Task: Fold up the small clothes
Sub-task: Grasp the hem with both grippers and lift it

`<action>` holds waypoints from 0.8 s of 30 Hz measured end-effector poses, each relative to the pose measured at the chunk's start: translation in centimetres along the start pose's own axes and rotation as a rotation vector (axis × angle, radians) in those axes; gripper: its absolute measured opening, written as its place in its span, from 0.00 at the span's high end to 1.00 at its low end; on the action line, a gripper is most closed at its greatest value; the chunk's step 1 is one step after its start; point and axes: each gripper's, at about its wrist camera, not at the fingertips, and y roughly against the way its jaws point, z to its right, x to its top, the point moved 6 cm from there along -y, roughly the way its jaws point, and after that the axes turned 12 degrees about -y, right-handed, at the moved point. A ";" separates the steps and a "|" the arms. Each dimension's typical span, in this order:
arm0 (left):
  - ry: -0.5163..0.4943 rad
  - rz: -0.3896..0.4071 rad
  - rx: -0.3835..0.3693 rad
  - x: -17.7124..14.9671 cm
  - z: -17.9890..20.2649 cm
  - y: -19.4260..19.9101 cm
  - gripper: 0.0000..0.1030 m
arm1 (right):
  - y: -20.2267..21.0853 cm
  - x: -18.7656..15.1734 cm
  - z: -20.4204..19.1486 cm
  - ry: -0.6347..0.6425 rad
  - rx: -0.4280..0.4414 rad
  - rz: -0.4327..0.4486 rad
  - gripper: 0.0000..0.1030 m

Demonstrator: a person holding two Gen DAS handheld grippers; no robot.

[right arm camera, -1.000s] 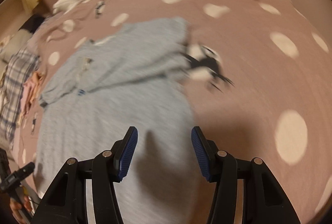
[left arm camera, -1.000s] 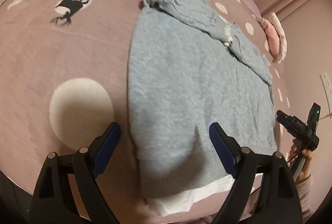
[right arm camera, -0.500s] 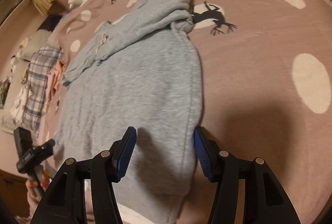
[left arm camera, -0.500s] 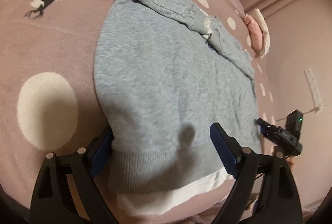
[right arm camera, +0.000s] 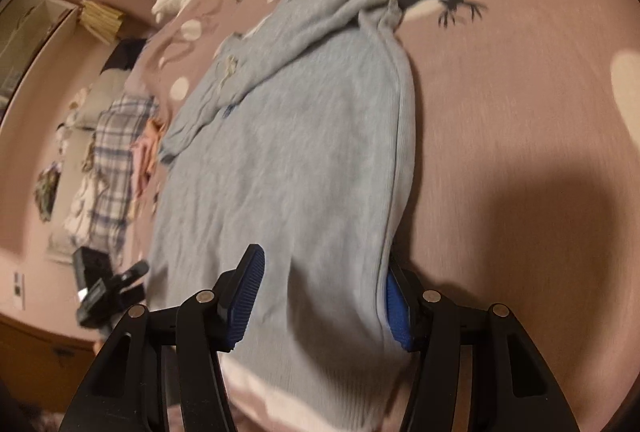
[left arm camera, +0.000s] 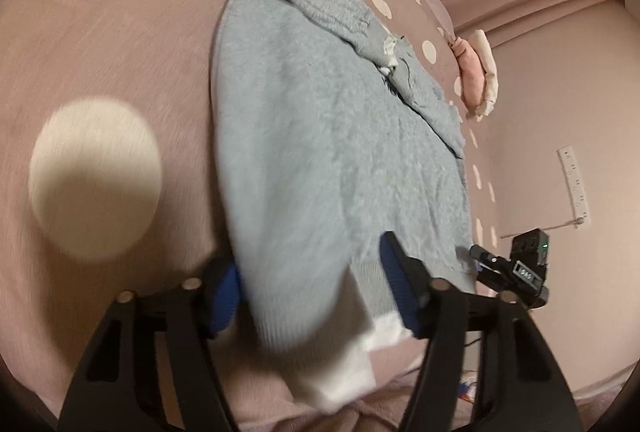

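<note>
Grey knit sweater lying flat on bed; left hand-held gripper and right hand-held gripper, both spread, straddling hem corners, likely preparing the fold.

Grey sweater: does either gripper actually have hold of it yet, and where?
Not clamped yet. Both grippers, left and right, are open with the grey sweater hem corners between their fingers, left corner and right corner; whether the pads touch cloth is blurred.
</note>
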 end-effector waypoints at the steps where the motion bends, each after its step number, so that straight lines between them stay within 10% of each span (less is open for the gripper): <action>1: 0.008 -0.006 -0.016 -0.4 0.0 0.0 0.45 | 0.3 -0.5 0.1 -0.002 0.001 -0.008 0.45; 12: 0.019 -0.011 -0.040 -0.6 0.2 -0.4 0.46 | 0.9 -2.5 0.6 0.015 -0.026 -0.068 0.45; 18: 0.006 -0.030 0.080 -0.4 0.4 -0.7 0.65 | 0.0 -2.1 -0.3 0.034 -0.047 -0.040 0.45; 24: 0.035 0.007 -0.059 0.4 1.6 0.2 0.80 | -0.1 -2.0 -2.3 0.131 -0.081 -0.022 0.72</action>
